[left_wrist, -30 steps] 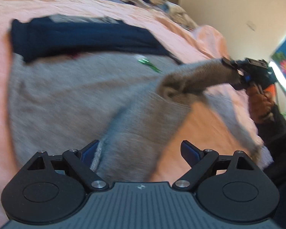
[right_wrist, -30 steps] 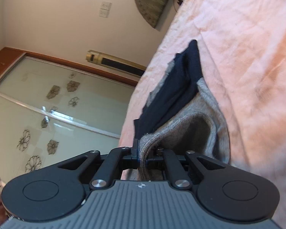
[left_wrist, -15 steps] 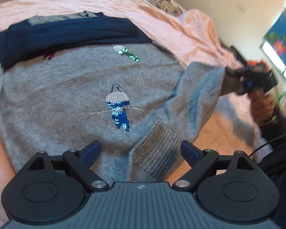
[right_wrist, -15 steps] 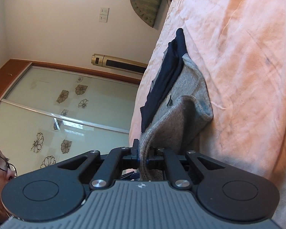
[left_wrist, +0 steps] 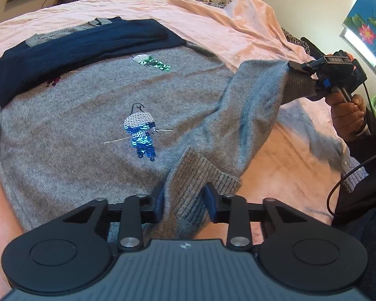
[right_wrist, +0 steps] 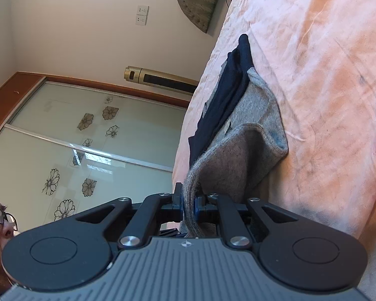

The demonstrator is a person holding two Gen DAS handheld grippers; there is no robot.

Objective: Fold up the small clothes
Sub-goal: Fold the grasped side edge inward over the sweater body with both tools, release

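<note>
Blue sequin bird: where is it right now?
Left wrist view, centre: the blue sequin bird sits mid-chest on the grey sweater, below the green sequin bird and just beyond the left gripper.

Black left gripper (left_wrist: 184, 199), blue pads, silver screws, ribbed grey body; dark sleeve (left_wrist: 374, 138).

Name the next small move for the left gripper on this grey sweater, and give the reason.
Probably close the left gripper on the ribbed cuff: its blue pads straddle that cuff with a gap either side. The right gripper already pinches the sweater edge aloft, so both ends would then be held for the fold.
</note>
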